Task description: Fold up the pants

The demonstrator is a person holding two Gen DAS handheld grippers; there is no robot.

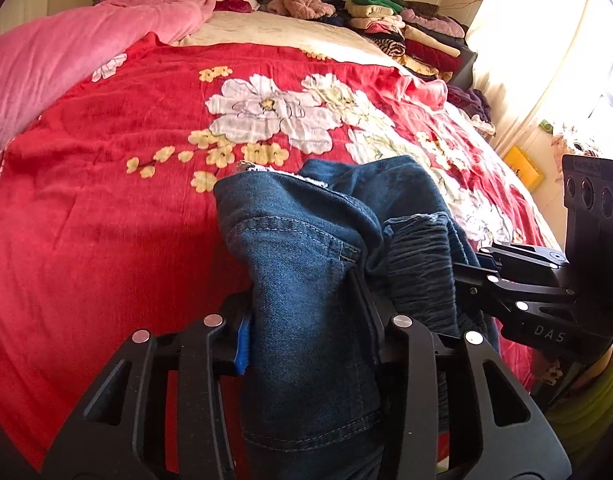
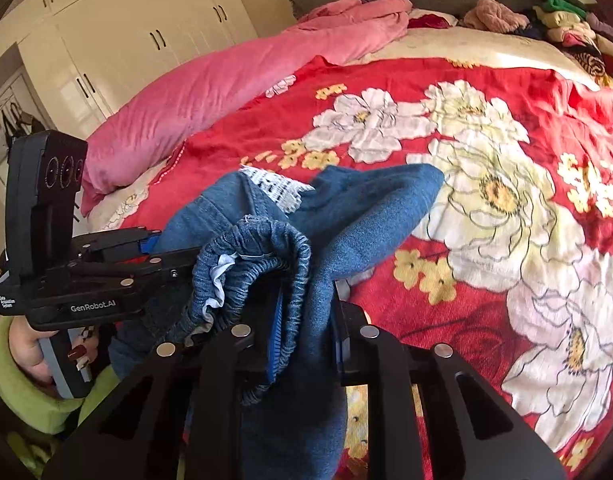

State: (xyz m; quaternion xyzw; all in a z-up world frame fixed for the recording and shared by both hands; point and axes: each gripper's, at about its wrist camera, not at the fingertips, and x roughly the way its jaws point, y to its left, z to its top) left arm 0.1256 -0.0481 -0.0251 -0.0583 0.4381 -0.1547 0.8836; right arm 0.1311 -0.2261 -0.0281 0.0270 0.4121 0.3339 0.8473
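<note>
Denim pants (image 1: 306, 264), dark blue with an elastic gathered waistband, hang bunched between the two grippers above the near edge of the bed. The left gripper (image 1: 306, 316) is clenched on a thick wad of the fabric near a pocket seam, its blue pad pressed into the cloth on one side. The right gripper (image 2: 306, 320) is clamped on the waistband section, the ruched elastic folded over and pinched between its pads, with a white inner label showing beside it. Both grips sit close together, so the garment is gathered in a heap rather than stretched out; part of it droops below the jaws and out of sight.

Judging by this, the folding has hardly begun: the pants are lifted and held, but no leg is laid flat, no crease is made, and the cloth has yet to be spread on a surface. What remains is likely to pull the waistband wide, lay the pants out, and then fold them.

Beneath lies the red floral blanket (image 1: 106, 200), open and uncluttered in the middle. A pink quilt (image 1: 66, 52) runs along its far-left side, and a pile of folded clothes (image 1: 406, 28) sits at the far corner by the bright window. The person's green sleeve (image 2: 22, 392) shows behind the left gripper's handle.
</note>
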